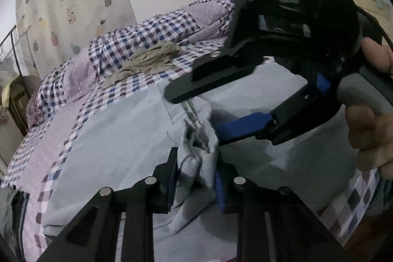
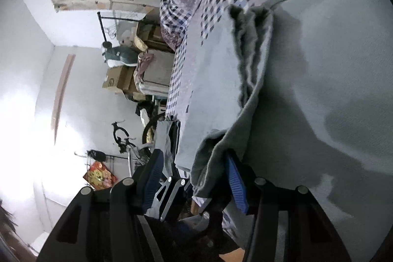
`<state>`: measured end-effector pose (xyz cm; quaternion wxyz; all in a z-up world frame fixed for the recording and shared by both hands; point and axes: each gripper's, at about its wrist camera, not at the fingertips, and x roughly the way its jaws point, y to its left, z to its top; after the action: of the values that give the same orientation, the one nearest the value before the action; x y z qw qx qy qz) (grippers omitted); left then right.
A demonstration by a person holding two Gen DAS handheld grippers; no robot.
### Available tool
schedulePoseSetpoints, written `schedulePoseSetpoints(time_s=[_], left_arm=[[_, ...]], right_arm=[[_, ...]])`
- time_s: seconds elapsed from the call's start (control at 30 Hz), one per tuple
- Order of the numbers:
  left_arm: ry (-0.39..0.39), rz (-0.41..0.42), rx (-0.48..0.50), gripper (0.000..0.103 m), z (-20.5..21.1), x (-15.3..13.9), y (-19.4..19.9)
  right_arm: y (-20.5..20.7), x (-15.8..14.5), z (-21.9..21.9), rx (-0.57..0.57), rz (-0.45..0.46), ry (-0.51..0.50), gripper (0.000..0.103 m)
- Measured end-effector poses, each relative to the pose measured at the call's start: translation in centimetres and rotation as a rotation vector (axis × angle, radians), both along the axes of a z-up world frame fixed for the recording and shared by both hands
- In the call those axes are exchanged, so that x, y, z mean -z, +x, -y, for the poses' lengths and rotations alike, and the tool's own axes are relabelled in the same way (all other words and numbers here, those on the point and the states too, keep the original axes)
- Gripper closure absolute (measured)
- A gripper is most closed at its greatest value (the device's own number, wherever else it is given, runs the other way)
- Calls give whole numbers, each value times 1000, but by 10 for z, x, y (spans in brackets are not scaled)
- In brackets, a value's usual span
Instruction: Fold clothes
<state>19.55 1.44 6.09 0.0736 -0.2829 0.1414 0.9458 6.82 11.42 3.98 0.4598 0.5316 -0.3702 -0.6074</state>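
The pale grey garment [image 1: 118, 129] lies flat on the checked bedspread [image 1: 137, 41], one edge bunched in layered folds; the left gripper [image 1: 196, 178] is clenched on that bunch. The right gripper [image 2: 194, 178] stands released, cloth draped against one finger.

The left gripper [image 1: 196, 178], black with blue pads, is clamped on a bunched fold of a pale grey-blue cotton garment [image 1: 118, 129] spread over a purple-and-checked patchwork bedspread [image 1: 137, 38]. Just beyond, the right gripper [image 1: 196, 114], gripped by a person's hand [image 1: 368, 129], stands with its fingers spread at the same fold. A crumpled beige cloth [image 1: 152, 58] lies farther back.
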Motion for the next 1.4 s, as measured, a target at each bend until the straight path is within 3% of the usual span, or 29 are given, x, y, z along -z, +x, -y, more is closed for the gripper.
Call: schedulePoseSetpoints(time_s=[0.33, 0.7, 0.77, 0.8, 0.93, 1.03, 1.4], left_arm=[[20, -12, 8, 79, 7, -4, 5], [86, -7, 18, 79, 22, -11, -1], [100, -7, 18, 80, 22, -14, -1], [107, -8, 18, 80, 22, -16, -1], [152, -29, 43, 80, 22, -29, 0], [188, -55, 84, 80, 16, -44, 4], [264, -71, 156, 80, -35, -80, 5]], right_arm=[[-32, -7, -10, 64, -50, 140, 47], [-100, -6, 46, -94, -106, 322, 47], [-99, -16, 57, -137, -199, 391, 63], [-97, -23, 60, -152, -247, 432, 88], [-89, -58, 55, -170, -396, 488, 90], [-81, -81, 39, -146, -458, 498, 90], [-67, -122, -31, -92, -530, 550, 91]])
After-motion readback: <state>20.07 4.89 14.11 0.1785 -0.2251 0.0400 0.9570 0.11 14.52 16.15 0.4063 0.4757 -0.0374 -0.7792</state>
